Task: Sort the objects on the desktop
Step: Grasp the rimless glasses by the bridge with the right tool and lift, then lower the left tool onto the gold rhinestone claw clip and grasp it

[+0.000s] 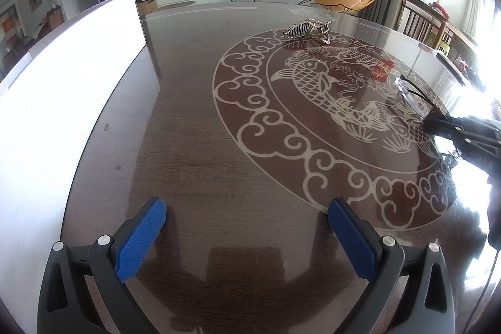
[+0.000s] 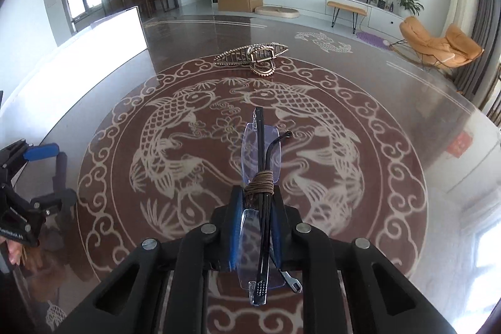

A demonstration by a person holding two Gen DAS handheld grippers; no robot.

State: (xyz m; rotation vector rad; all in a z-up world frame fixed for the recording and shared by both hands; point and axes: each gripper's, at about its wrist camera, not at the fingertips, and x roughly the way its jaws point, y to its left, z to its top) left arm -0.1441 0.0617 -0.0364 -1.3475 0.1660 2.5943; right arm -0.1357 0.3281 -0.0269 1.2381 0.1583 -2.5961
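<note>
Clamping folded glasses (image 2: 260, 165) between pads, right hand-held gripper (image 2: 255, 227) (left hand-held gripper (image 1: 247, 235) spread wide, empty).

1. A dark brown glossy worktop (image 2: 391, 102) with a pale inlaid ring of cloud scrolls around two carp is carrying the things and mirroring the room.
2. A gold, rhinestone-studded claw hair clip (image 2: 250, 56) (image 1: 308, 30) is lying on the far edge of the scroll ring.
3. A bright white flat panel (image 1: 72, 77) (image 2: 103, 36), overexposed, is lying along the worktop's left side, well apart from the clip.
</note>
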